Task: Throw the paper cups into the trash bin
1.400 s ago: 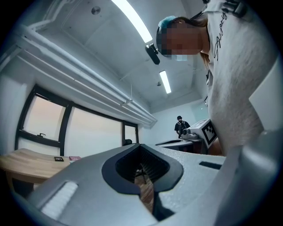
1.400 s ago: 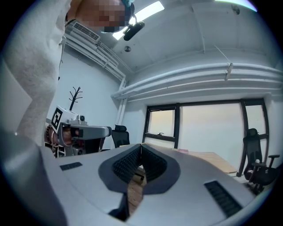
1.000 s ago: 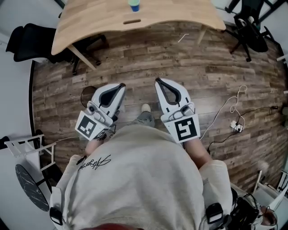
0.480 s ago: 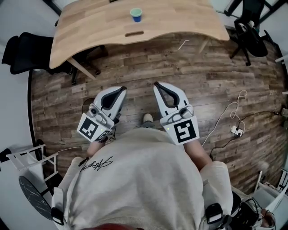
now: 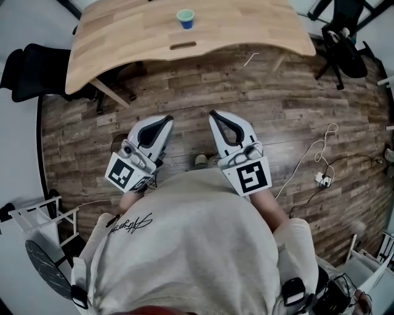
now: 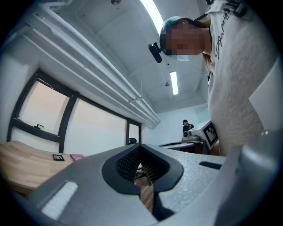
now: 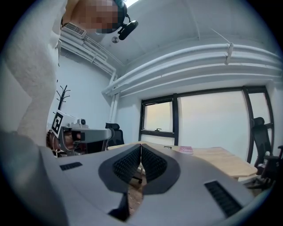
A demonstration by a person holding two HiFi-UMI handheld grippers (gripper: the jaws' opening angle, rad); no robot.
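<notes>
Blue paper cup (image 5: 185, 18) stands on the wooden tabletop (image 5: 123, 37), well apart from the left gripper (image 5: 167, 119) and right gripper (image 5: 213, 114). Both are closed and empty. The black handwriting (image 5: 130, 223) on the sweatshirt (image 5: 191, 252) is unreadable.

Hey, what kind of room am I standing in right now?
Most likely an office or workroom. There is a long wooden desk with a black office chair near its end, and big windows run along one wall. Loose cables lie on the plank floor.

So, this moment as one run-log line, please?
left hand-held gripper: shut, empty | right hand-held gripper: shut, empty | paper cup: on table
</notes>
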